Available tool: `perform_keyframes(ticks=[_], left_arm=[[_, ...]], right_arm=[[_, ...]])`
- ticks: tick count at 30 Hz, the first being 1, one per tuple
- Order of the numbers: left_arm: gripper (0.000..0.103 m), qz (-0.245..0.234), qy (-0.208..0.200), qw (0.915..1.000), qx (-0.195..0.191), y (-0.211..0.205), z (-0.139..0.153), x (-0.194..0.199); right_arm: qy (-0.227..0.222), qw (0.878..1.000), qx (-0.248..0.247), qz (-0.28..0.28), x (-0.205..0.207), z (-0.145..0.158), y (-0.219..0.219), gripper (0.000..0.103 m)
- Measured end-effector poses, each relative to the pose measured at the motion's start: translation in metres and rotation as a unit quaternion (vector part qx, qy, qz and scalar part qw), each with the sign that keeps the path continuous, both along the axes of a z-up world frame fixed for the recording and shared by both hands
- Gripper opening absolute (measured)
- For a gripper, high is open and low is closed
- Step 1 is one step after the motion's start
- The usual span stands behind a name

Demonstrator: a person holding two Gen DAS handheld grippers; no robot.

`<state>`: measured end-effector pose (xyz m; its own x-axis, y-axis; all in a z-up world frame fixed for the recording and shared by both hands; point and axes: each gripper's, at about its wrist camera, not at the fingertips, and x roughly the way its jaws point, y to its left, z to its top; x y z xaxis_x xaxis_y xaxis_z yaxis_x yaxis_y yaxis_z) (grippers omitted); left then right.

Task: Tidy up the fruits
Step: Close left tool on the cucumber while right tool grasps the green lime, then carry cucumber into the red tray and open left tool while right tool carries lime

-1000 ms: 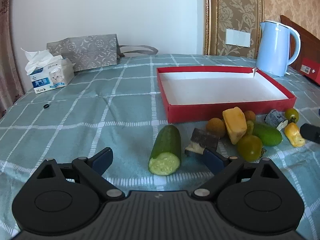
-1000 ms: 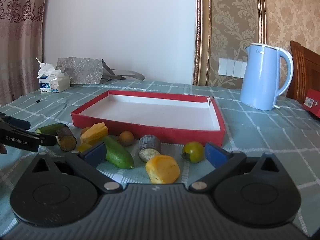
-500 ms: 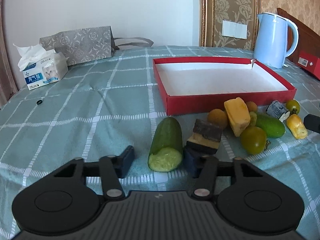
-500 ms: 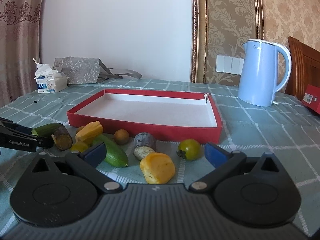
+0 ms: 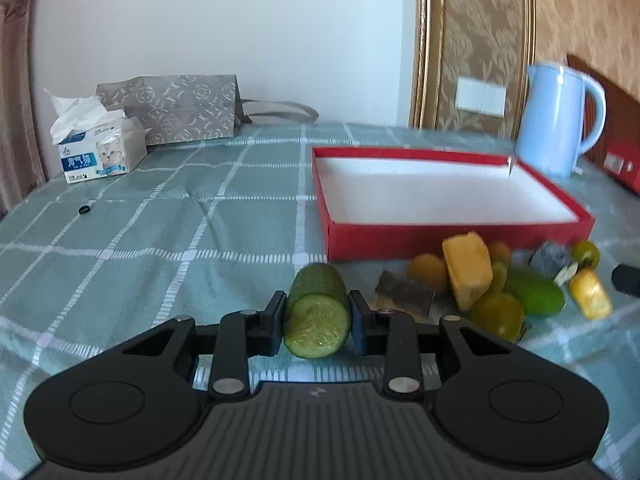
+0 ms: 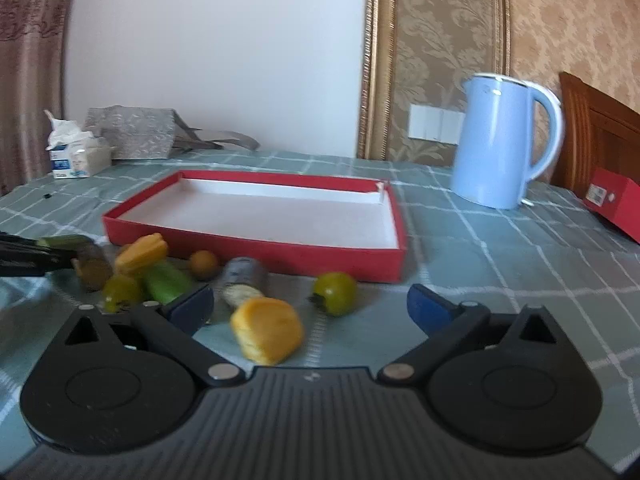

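My left gripper (image 5: 317, 320) is shut on the cut end of a green cucumber piece (image 5: 318, 312), in front of the red box (image 5: 452, 236) with a bare white floor. Right of it lie a brown wedge (image 5: 404, 290), a yellow chunk (image 5: 466, 270), a green tomato (image 5: 498, 316) and a green mango (image 5: 534, 290). My right gripper (image 6: 310, 306) is open, low over the table, with a yellow piece (image 6: 268, 330) and a green tomato (image 6: 336, 293) between its fingers. The left gripper (image 6: 24, 258) shows at the far left of the right wrist view.
A blue kettle (image 6: 500, 140) stands behind the box at the right, with a small red carton (image 6: 616, 202) beyond it. A tissue box (image 5: 98, 150) and a grey paper bag (image 5: 172, 108) sit at the back left. A small black ring (image 5: 85, 211) lies on the checked tablecloth.
My left gripper has moved forward and shut on the cucumber piece. The right gripper has shifted slightly forward and stays open.
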<state>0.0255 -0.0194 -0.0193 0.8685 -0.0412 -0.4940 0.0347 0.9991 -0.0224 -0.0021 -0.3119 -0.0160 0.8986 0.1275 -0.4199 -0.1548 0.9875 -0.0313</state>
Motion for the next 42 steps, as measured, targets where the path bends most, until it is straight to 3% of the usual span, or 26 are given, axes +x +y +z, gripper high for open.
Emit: perform_keyframes(ticks=[6, 8, 10, 14, 16, 19, 30, 33, 42], left_arm=[[0.031, -0.001, 0.007, 0.9993, -0.038, 0.011, -0.001, 0.002], [0.031, -0.001, 0.012, 0.9989, -0.046, 0.013, -0.003, 0.002], [0.031, -0.001, 0.012, 0.9986, -0.052, 0.015, -0.003, 0.002], [0.031, -0.001, 0.014, 0.9984, -0.054, 0.015, -0.004, 0.002], [0.031, -0.002, 0.015, 0.9982, -0.058, 0.016, -0.004, 0.002], [0.031, -0.004, 0.018, 0.9978, -0.063, 0.016, -0.005, 0.003], [0.031, -0.005, 0.009, 0.9984, -0.056, 0.013, -0.004, 0.000], [0.032, -0.008, -0.006, 0.9994, -0.034, 0.007, 0.001, -0.005], [0.032, -0.018, -0.040, 0.9987, -0.024, -0.004, 0.030, -0.007]], right_arm=[[0.030, 0.999, 0.013, -0.032, 0.021, 0.000, -0.015, 0.087], [0.048, 0.998, 0.015, -0.047, 0.034, -0.001, -0.019, 0.080], [0.072, 0.996, 0.022, -0.048, 0.048, -0.003, -0.023, 0.065], [0.120, 0.991, 0.061, -0.027, 0.073, -0.012, -0.029, 0.054], [0.132, 0.989, 0.067, -0.016, 0.080, -0.013, -0.026, 0.041], [0.135, 0.989, 0.054, -0.009, 0.084, -0.013, -0.017, 0.033], [0.091, 0.996, 0.018, -0.001, 0.077, -0.015, -0.007, 0.033], [0.073, 0.997, 0.024, -0.008, 0.073, -0.011, -0.012, 0.033], [0.054, 0.997, 0.055, -0.014, 0.069, -0.006, -0.024, 0.033]])
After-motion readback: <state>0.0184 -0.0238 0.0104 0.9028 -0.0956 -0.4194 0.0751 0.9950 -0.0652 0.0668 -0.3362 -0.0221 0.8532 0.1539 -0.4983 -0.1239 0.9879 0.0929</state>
